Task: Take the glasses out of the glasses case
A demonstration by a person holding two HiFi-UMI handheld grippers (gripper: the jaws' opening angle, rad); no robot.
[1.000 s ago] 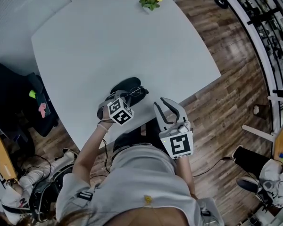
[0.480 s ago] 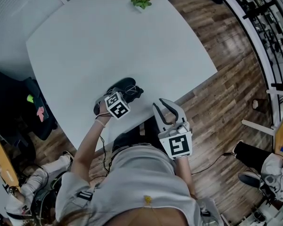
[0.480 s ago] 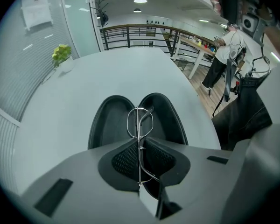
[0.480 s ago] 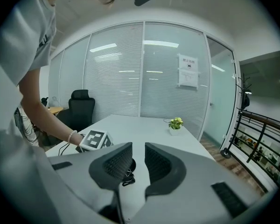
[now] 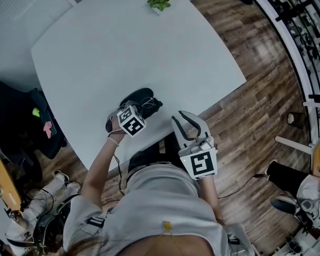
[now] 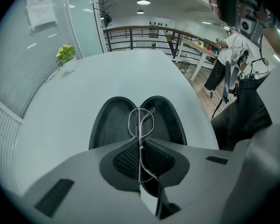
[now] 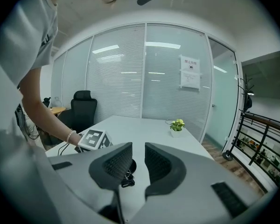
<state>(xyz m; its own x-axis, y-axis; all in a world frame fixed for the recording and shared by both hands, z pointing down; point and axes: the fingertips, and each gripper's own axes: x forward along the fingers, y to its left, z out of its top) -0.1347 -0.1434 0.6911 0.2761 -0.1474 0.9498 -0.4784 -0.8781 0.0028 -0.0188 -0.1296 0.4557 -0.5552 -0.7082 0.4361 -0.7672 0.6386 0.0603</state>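
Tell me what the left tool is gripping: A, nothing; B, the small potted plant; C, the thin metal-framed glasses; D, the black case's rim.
C: the left tool has its jaws shut on the thin metal-framed glasses, in front of the open black glasses case.

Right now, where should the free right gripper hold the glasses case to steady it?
Likely the right shell's outer rim, from the right: the glasses case lies open flat, its rim thin, and the left gripper holds the glasses over the middle.

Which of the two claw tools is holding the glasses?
The left gripper: its jaws are shut on the wire glasses at the open case. The right gripper has its jaws apart, holding nothing.
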